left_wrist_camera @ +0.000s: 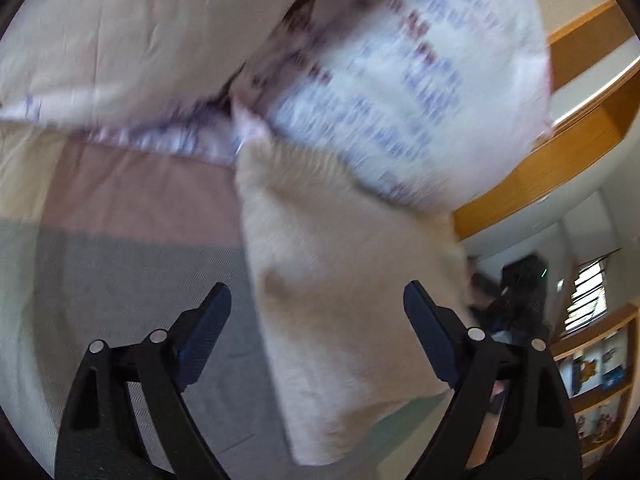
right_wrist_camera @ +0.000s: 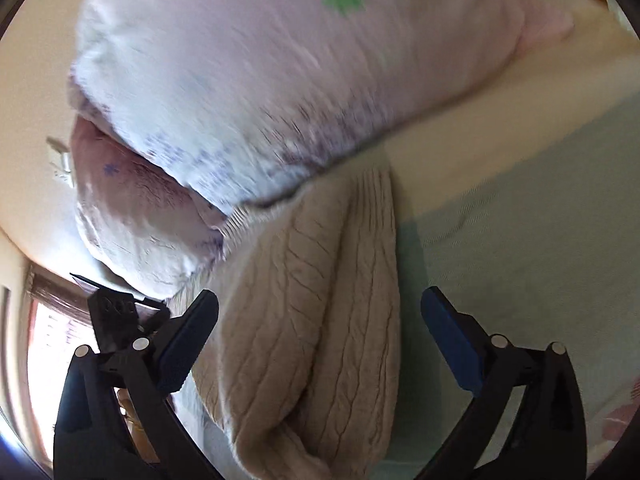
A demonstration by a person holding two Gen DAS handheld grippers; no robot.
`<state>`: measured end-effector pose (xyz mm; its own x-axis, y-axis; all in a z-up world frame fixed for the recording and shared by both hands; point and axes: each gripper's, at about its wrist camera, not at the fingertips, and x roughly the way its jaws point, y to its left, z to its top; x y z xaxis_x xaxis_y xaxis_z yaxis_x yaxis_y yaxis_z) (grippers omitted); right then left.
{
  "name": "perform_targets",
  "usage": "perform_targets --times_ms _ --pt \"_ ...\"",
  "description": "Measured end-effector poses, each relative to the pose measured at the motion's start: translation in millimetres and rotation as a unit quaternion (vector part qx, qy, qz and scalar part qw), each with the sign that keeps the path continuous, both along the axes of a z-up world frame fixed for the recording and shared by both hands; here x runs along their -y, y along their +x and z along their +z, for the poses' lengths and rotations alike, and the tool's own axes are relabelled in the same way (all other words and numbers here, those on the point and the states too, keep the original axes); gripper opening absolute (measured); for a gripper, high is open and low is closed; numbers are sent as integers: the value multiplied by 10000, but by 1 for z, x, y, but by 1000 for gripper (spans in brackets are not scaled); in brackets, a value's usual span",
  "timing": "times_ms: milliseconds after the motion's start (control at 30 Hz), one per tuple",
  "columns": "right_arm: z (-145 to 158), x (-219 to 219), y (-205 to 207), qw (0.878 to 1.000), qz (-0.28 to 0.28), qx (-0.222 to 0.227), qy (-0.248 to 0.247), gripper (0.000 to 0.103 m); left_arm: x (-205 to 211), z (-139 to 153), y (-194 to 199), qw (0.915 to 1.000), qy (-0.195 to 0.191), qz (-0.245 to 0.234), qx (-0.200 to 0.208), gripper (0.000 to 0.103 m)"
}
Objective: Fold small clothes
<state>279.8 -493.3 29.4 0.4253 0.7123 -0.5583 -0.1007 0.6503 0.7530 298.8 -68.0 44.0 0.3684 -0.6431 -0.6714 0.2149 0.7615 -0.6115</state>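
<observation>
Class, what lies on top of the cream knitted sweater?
A pale patterned cloth overlaps the upper end of the cream sweater. The sweater's covered part is hidden.

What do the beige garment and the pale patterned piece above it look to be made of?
Beige garment: apparently a thick cable knit, maybe wool or acrylic; raised braided ribs show, with a matte, slightly fuzzy surface. Patterned piece: seemingly thin soft cotton or flannel, matte, with printed purple marks and a green flower; motion blur leaves the weave unclear.
</observation>
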Motion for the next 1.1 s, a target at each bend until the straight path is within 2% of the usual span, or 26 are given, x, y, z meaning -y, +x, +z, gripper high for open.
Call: perform_targets --times_ms 67,100,133,167,200,233,267,300,333,400,467,500,567,633,667,700,733,767,833,900,967,1000,1033,1067,1100 --pt "-12 -8 6 9997 80 -220 -12 102 9 -15 1 9998 135 -109 -128 87" --pt "-14 -11 6 9998 89 -204 -17 102 16 -23 -1 9995 178 -190 -183 87" --pt "-13 -13 4 9999 79 -110 -49 97 23 -27 -2 9994 192 -227 -190 88" --pt "-15 -16 3 9998 155 -160 -9 88 28 -26 -4 9996 203 -176 10 88" --pt "-19 -19 2 9995 208 -182 153 61 34 -24 -3 9996 132 -234 62 86" --pt "-23 -23 -1 9990 263 -199 288 51 39 -26 -2 9997 50 -235 36 77" --pt "-22 -28 -4 9993 236 -105 274 48 38 -27 -1 9999 12 -144 80 65" --pt "-18 -30 -10 9994 226 67 267 43 35 -26 1 9998 -39 -175 132 57" --pt "-13 -31 -14 9990 233 175 352 39 26 -22 -2 9994 -117 -265 211 41" --pt "-2 -42 -31 9958 446 395 701 37 -2 -8 -15 9972 -442 -535 266 36" --pt "5 -63 -45 9921 796 527 818 36 -26 8 -35 9963 -313 -553 573 36" --pt "7 -77 -52 9903 977 595 794 36 -46 21 -53 9944 -114 -540 898 36" --pt "6 -117 -61 9868 1349 710 556 36 -74 30 -72 9919 264 -442 1165 41" --pt "-1 -155 -63 9842 1588 782 -96 47 -94 26 -83 9848 1171 -113 1279 50" --pt "-5 -165 -63 9845 1500 766 -488 54 -101 19 -84 9810 1527 77 1197 52" --pt "-5 -164 -65 9864 1306 786 -609 63 -109 17 -88 9785 1662 203 1201 52" --pt "-2 -160 -67 9883 1164 828 -535 64 -114 18 -95 9772 1666 269 1290 56" --pt "4 -145 -72 9909 903 958 -273 64 -122 20 -103 9758 1642 316 1409 66" --pt "17 -117 -79 9907 408 1289 161 64 -125 37 -123 9675 1594 508 1897 79" --pt "23 -114 -74 9908 388 1251 341 64 -111 44 -124 9666 1469 498 2042 80" --pt "22 -129 -66 9924 571 1066 240 64 -99 44 -127 9692 1335 339 2042 82" --pt "19 -139 -60 9932 697 928 60 59 -93 43 -130 9691 1346 271 2049 82" --pt "12 -155 -54 9936 849 716 -197 32 -82 41 -131 9686 1391 171 2056 82" --pt "2 -169 -50 9932 961 549 -351 27 -73 40 -133 9675 1441 78 2077 82" --pt "0 -170 -52 9931 904 660 -341 21 -72 38 -142 9665 1473 16 2104 82"
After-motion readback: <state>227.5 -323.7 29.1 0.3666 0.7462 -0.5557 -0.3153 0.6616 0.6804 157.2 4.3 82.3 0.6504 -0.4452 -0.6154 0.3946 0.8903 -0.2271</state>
